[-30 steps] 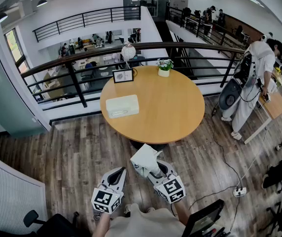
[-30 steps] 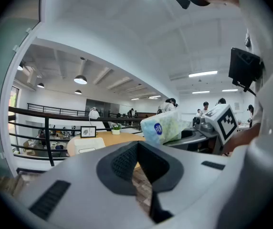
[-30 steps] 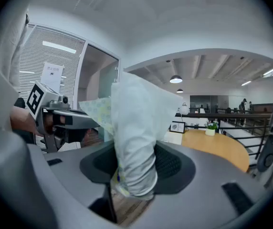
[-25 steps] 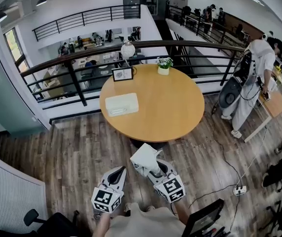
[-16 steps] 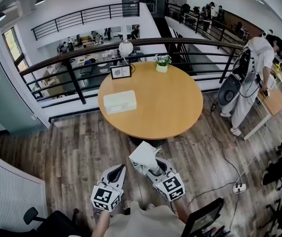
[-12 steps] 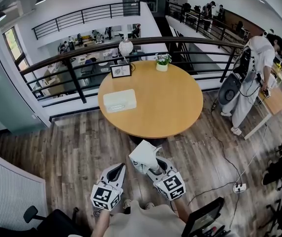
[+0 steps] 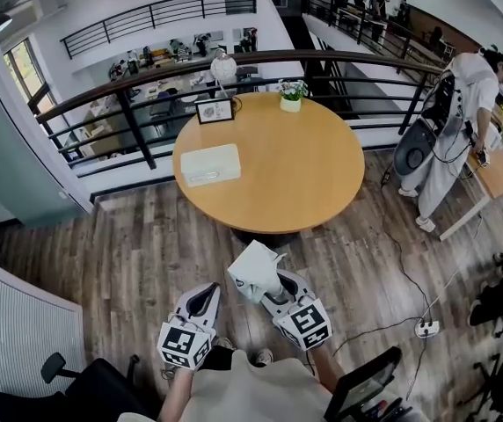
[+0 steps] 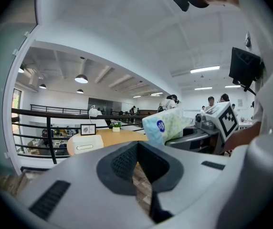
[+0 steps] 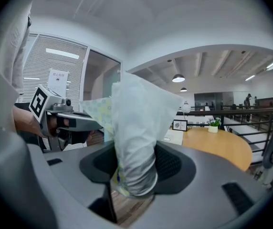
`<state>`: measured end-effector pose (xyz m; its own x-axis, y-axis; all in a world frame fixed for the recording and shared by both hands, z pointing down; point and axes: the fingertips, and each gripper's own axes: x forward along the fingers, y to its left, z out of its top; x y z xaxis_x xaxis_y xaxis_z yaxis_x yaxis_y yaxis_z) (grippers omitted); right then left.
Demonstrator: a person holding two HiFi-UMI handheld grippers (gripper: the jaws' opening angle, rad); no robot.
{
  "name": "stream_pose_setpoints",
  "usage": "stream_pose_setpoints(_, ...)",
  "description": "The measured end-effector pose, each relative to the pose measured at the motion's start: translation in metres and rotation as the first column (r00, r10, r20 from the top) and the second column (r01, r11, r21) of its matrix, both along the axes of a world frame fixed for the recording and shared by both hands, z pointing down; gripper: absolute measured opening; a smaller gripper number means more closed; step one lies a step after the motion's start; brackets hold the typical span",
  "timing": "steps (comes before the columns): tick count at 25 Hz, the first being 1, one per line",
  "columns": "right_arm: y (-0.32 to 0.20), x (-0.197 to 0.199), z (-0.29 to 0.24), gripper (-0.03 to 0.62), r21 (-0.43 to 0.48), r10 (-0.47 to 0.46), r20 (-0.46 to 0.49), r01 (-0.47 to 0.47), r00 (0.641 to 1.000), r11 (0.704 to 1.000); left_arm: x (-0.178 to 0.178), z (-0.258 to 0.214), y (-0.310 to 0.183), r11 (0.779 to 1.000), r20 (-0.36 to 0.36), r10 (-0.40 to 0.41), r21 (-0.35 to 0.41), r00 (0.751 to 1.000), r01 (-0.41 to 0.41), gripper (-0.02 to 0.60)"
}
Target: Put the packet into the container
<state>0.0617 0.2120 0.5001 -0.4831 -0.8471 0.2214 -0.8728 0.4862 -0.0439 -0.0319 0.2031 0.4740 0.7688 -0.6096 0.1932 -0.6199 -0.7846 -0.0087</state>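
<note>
daylight is coming in through the window (image 7: 23, 69) at the head view's left, and ceiling lamps (image 9: 178, 78) are glowing overhead, so the scene is looking bright and evenly lit. the table (image 7: 322, 174) is casting a soft shadow on the floor (image 7: 146, 236). straight lines are bowing toward the edges (both gripper views are fading into black corners). the packet (image 9: 136, 142), close to the lens, is looking slightly soft.

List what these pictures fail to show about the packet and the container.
- Container lid, open or shut: too small in every view; the packet covers part of it in the right gripper view.
- Packet's print: too small in the head view, blurred in the left gripper view.
- Framed card text: too small.
</note>
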Motion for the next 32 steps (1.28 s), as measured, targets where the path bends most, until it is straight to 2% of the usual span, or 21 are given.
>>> stream_pose_setpoints(9,-0.02,0.014,0.013,0.209,-0.032,0.044,-0.005,-0.044,0.999,0.998,0.019,0.011,-0.031,0.998,-0.005,0.052,-0.022,0.999,-0.052,0.005)
stream_pose_setpoints(17,-0.079,0.033,0.005,0.209,-0.031,0.145,-0.034,-0.146,0.989,0.989,0.042,0.004,-0.103,0.989,-0.033,0.149,-0.016,0.988,-0.149,0.005)
stream_pose_setpoints(24,-0.134,0.035,-0.007,0.209,-0.021,0.219,-0.045,-0.22,0.975,0.975,0.042,-0.008,-0.164,0.976,-0.046,0.216,0.002,0.975,-0.217,0.005)
stream_pose_setpoints(32,-0.177,0.017,-0.011,0.209,-0.022,0.232,-0.066,-0.234,0.97,0.972,0.024,-0.011,-0.206,0.974,-0.056,0.226,0.002,0.973,-0.226,0.005)
